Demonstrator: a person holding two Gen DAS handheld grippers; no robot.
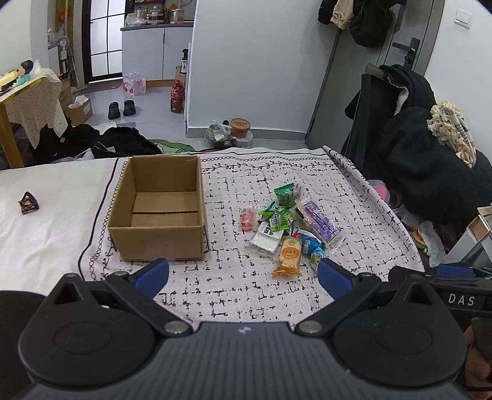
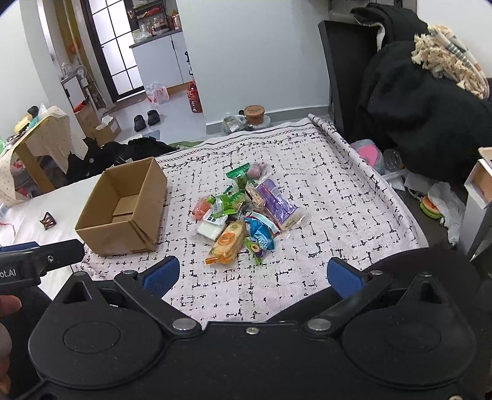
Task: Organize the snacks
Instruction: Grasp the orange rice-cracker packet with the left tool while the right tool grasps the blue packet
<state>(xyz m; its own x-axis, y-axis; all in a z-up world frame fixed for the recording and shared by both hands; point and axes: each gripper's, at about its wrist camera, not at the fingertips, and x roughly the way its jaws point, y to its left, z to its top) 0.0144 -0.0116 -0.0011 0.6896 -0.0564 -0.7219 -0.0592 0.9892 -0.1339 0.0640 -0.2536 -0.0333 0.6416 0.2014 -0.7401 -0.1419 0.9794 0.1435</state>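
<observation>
Hovering grippers: left gripper (image 1: pixel 243 277) and right gripper (image 2: pixel 251 275), fingers spread wide, both empty, above the patterned cloth (image 1: pixel 353 197).
Snacks: snack pile (image 1: pixel 289 224) loose on the cloth, right of the box.
Box: cardboard box (image 1: pixel 160 237) upright, empty, near the pile.

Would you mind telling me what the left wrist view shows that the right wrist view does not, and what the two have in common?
Only the left wrist view shows the door handle and wall switch at upper right, plus the whole floor of the cardboard box, which is empty.

Only the right wrist view shows the pink item beside the patterned cloth and the white-framed panel at the right edge.

Both show the box, the snack pile to its right, the hair clip, and open tongs, left and right, holding nothing.
</observation>
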